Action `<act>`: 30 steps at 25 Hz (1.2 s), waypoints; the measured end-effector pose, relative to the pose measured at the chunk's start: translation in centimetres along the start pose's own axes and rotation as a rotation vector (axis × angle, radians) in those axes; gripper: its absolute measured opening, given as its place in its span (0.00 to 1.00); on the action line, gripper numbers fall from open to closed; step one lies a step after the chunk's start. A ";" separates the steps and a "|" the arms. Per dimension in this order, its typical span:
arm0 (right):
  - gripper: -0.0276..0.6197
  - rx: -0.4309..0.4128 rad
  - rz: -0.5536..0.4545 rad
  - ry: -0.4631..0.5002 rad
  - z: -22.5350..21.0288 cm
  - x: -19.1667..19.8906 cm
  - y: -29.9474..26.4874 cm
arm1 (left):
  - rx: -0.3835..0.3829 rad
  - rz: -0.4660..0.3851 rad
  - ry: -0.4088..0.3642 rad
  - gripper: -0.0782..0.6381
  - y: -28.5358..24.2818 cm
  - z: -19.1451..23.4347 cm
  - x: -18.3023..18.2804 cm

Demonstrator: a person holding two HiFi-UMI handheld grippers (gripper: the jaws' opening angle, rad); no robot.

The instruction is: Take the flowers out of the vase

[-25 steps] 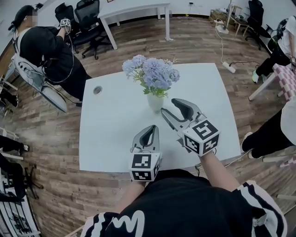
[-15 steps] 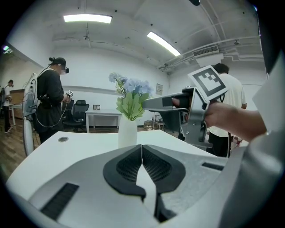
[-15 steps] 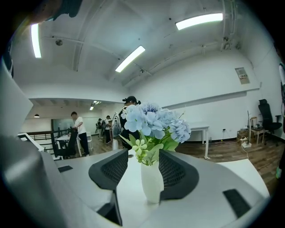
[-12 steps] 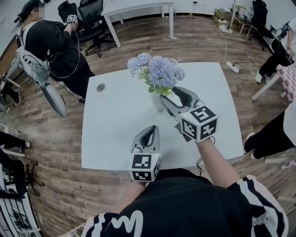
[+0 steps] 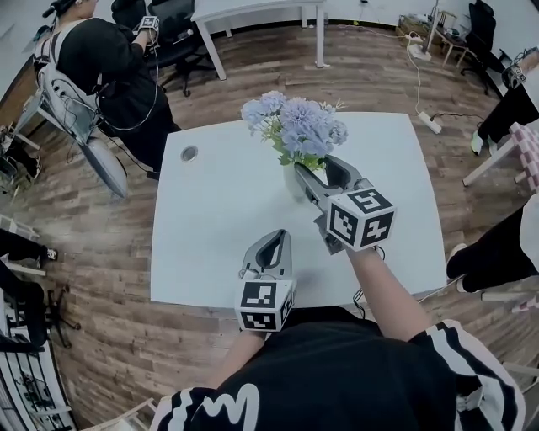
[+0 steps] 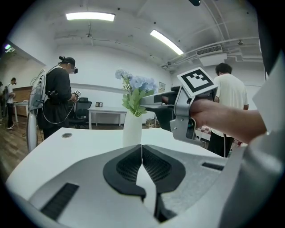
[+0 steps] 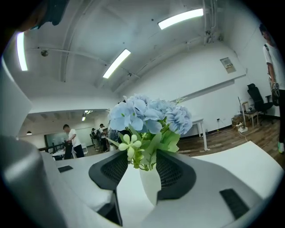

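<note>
A bunch of pale blue flowers (image 5: pixel 295 125) stands in a white vase (image 5: pixel 291 180) at the middle of the white table (image 5: pixel 202 227). My right gripper (image 5: pixel 317 172) has reached the vase. In the right gripper view the green stems (image 7: pixel 147 156) and the vase neck (image 7: pixel 150 182) sit between its jaws, which have just been opening and stand open around them without pressing. My left gripper (image 5: pixel 271 240) rests low over the table's near side, shut and empty, with its pads (image 6: pixel 153 164) meeting. The left gripper view shows the vase (image 6: pixel 132 130) ahead and the right gripper (image 6: pixel 161 103) beside it.
A round cable hole (image 5: pixel 189 153) lies in the table's far left corner. A person with a headset (image 5: pixel 101 59) stands beyond that corner near office chairs. Another white table (image 5: pixel 253 10) stands farther back. A second person (image 5: pixel 501 244) is at the right edge.
My right gripper has moved forward to the vase, so its jaws now flank the neck and stems. The left gripper has stayed where it was.
</note>
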State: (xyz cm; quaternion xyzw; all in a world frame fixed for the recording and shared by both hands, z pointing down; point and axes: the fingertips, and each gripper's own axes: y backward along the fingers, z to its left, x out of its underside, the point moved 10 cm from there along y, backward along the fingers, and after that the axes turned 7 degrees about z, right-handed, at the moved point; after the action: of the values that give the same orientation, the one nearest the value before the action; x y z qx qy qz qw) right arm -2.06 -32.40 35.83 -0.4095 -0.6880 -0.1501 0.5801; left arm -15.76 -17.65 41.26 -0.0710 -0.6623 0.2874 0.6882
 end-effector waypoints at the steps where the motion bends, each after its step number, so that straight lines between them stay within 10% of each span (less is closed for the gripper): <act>1: 0.36 0.001 -0.007 -0.008 0.0 0.0 -0.2 | -0.001 0.001 0.001 0.12 0.0 0.2 0.1; 16: 0.10 0.023 -0.049 0.017 -0.1 0.0 -0.5 | -0.027 0.004 0.009 0.12 0.2 0.5 -0.3; 30: 0.09 -0.012 -0.106 0.067 0.9 -0.4 0.4 | -0.026 0.001 -0.005 0.12 0.6 0.1 0.3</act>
State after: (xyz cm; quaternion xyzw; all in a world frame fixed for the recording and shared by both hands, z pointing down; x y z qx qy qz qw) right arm -2.44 -31.68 35.11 -0.3705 -0.6881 -0.1982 0.5915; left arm -16.08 -17.06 41.27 -0.0793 -0.6678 0.2794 0.6854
